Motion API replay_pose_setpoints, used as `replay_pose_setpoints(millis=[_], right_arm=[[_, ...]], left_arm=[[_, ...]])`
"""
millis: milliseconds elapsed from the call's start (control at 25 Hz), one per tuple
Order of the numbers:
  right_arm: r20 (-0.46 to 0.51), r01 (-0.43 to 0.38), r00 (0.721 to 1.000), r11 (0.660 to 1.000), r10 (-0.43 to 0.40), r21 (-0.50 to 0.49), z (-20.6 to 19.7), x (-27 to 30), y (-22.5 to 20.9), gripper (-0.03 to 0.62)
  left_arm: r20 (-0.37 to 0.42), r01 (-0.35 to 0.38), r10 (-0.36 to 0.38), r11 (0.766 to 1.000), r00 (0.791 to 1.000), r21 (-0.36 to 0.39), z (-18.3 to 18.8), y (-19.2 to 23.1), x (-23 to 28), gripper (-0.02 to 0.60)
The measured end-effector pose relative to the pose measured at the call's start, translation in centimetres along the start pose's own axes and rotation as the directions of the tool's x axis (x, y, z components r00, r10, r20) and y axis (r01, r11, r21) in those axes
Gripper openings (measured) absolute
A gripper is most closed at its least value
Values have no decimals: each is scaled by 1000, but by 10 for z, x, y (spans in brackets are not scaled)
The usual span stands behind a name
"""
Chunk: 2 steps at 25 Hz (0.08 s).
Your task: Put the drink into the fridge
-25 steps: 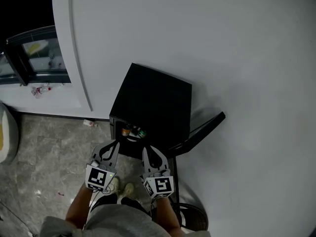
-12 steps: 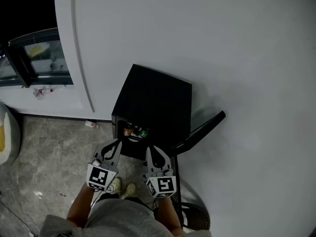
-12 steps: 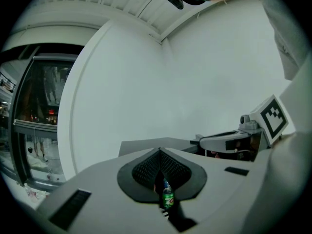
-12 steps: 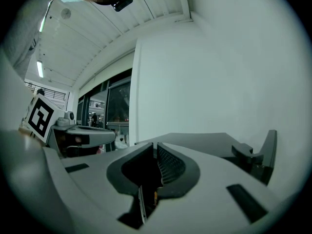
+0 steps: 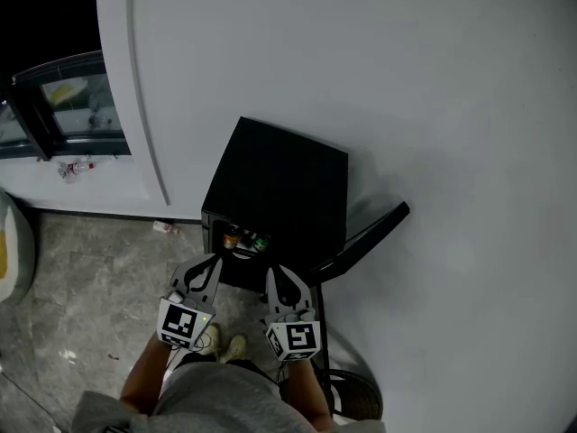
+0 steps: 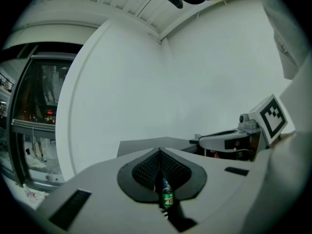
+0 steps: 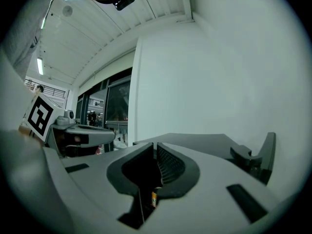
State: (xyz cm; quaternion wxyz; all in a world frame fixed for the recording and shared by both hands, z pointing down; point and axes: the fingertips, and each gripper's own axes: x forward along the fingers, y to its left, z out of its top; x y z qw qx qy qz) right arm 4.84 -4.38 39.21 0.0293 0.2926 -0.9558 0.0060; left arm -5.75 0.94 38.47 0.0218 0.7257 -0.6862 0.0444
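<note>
Down at floor level, against the white wall, stands the small black fridge with its door swung wide open to the right. From the head view I look steeply onto its top, so only the front edge of the opening shows. Just inside that edge, toward the left, the green bottle stands in the fridge with a second drink with an orange-brown top close beside it; whether they touch I can't make out. Both my tools hang level in front of the opening, short of it and apart from both drinks. The left gripper has its jaws pressed together with nothing between them. In its own view the green bottle shows upright through the slot under the pads (it is beyond the jaws, inside the fridge, not gripped). The right gripper is closed as well, its pads all but meeting and holding nothing; a sliver of an orange label shows through the gap below them, again farther off. The two grippers sit side by side, near each other but not touching. Below them I see the person's shoes on the grey stone floor — and off to the left a small bottle lies on the floor at the foot of the wall, under a dark window.
</note>
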Motion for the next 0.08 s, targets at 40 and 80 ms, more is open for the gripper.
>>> replay_pose_setpoints(millis=[40,80], right_arm=[[-2,0,1000,1000,0,-1,0,0,0,40],[-4,0,1000,1000,0,-2,0,-1,1,40]], left_arm=[[-2,1,-1,1000,1000,1,-1,0,-1,5],[-5,3,-3,1000,1000,2,-1,0,-1,5]])
